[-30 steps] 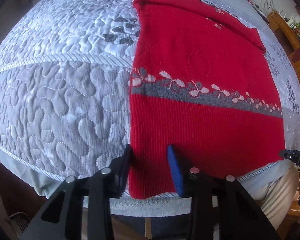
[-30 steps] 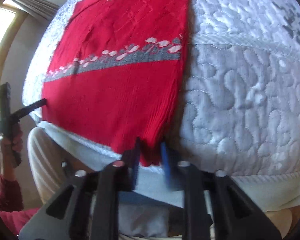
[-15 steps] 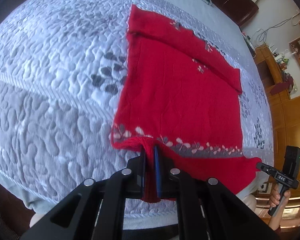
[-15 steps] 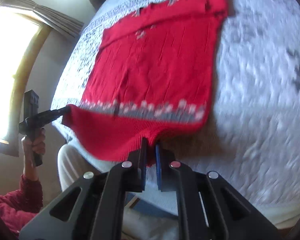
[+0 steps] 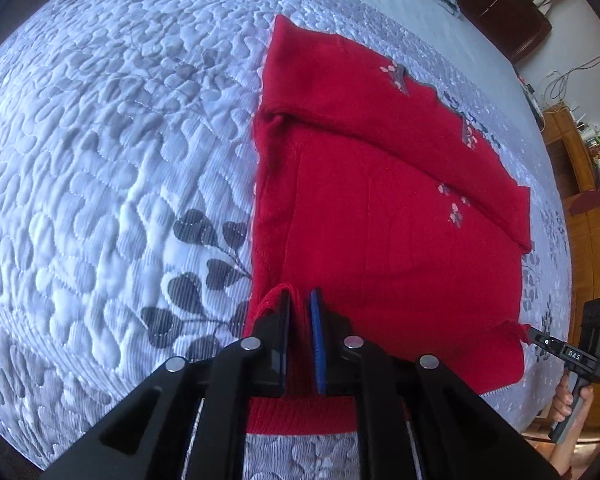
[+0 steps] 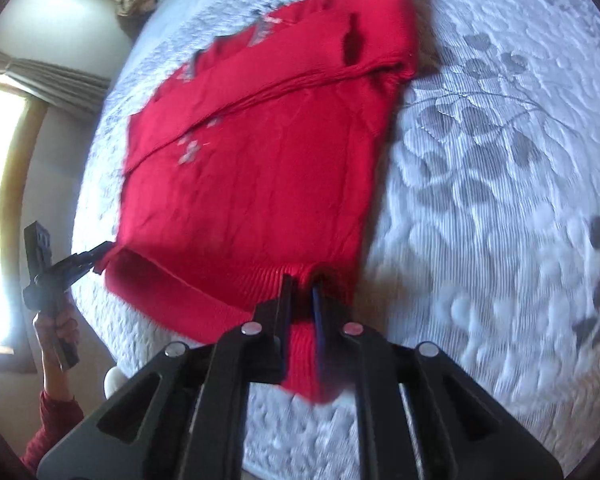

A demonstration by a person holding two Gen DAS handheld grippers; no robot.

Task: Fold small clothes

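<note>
A red knitted sweater [image 5: 380, 220] [image 6: 252, 184] lies on a grey quilted bedspread [image 5: 120, 160], its lower part doubled over its body. My left gripper [image 5: 300, 300] has one hem corner bunched between its fingers; its jaws are opening, with the knit still pinched. My right gripper [image 6: 302, 284] has the other hem corner, ribs pulled toward its fingers; its jaws are opening too, with fabric still between them. Each view shows the other gripper at the far hem corner: the right gripper [image 5: 530, 330] and the left gripper [image 6: 100, 256]. The sweater's collar end lies far from me.
The bedspread [image 6: 480, 200] spreads wide on both sides of the sweater. A dark headboard [image 5: 500, 8] stands at the far end. A wooden cabinet [image 5: 580, 200] lines one side, and a bright window [image 6: 0, 200] with curtains [image 6: 52, 76] the other. A person's hand [image 5: 568, 400] grips a handle.
The left gripper closed on the hem. Both grippers then carried the hem from the bed's near edge up over the sweater toward the collar, covering the patterned band.
</note>
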